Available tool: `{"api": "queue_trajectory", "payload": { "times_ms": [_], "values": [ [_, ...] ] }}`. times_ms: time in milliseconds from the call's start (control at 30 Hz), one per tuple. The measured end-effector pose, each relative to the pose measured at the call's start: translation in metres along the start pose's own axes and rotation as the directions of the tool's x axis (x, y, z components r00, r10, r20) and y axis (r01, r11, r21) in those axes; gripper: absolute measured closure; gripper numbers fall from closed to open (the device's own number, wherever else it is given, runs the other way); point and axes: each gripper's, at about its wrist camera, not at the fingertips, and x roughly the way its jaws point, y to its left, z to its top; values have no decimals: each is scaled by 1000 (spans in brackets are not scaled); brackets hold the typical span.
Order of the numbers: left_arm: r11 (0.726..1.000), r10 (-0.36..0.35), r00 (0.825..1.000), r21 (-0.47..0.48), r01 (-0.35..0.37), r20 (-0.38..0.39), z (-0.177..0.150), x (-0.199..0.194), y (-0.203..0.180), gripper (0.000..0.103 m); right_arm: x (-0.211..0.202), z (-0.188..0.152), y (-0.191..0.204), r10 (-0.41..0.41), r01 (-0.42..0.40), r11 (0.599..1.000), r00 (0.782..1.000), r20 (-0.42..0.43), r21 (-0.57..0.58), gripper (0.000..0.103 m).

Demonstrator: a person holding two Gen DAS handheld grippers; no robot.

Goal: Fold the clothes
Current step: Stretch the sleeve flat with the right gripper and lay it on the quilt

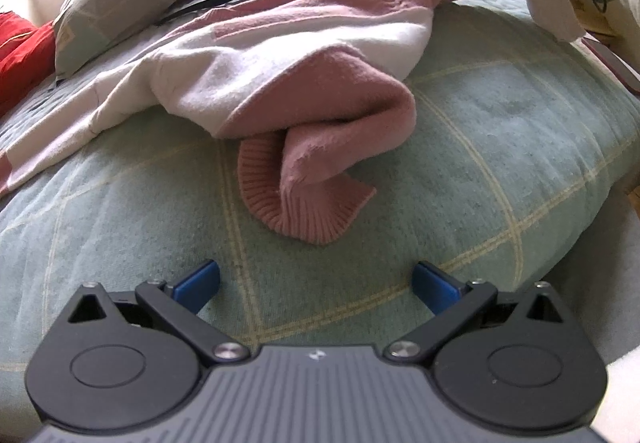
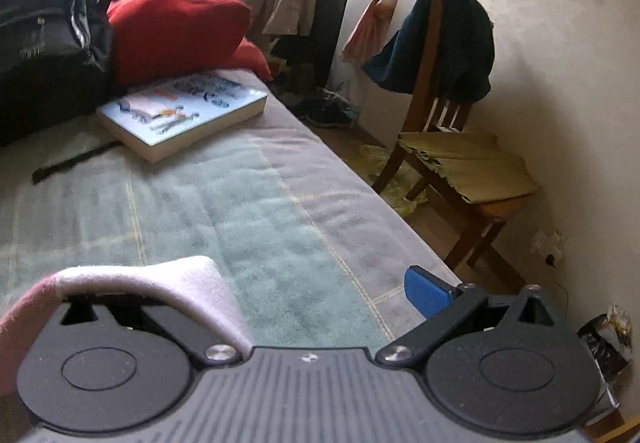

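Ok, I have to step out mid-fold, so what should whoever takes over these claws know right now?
Left claw: open, empty, low over the bed, facing the sweater.
Right claw: jaws open, a white edge of the sweater draped over one finger and lifted off the bed.
Sweater: pink and white, bunched up, near cuff curled on itself.
Done: no neat fold yet.
Left: spread it flat, then probably fold the sleeves and body.
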Motion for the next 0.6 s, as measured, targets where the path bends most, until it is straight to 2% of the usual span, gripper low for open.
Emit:
{"api": "queue_trajectory", "payload": {
  "times_ms": [100,500,533,600],
  "values": [
    [1000,2,1000,-1,-2,-2,2,1,0,1,2,-9,-2,-30,30,999,1000,3,-19,0],
    [1000,-9,1000,13,9,7,3,0,-5,1,-18,-6,-24,-70,73,997,991,115,-25,0],
    [1000,-9,1000,14,9,7,3,0,-5,1,-15,-9,-24,-67,71,997,993,94,-35,0],
    [1000,-9,1000,12,9,6,2,-1,-4,1,1,-19,-24,-45,44,997,999,-14,-67,0]
  ]
}}
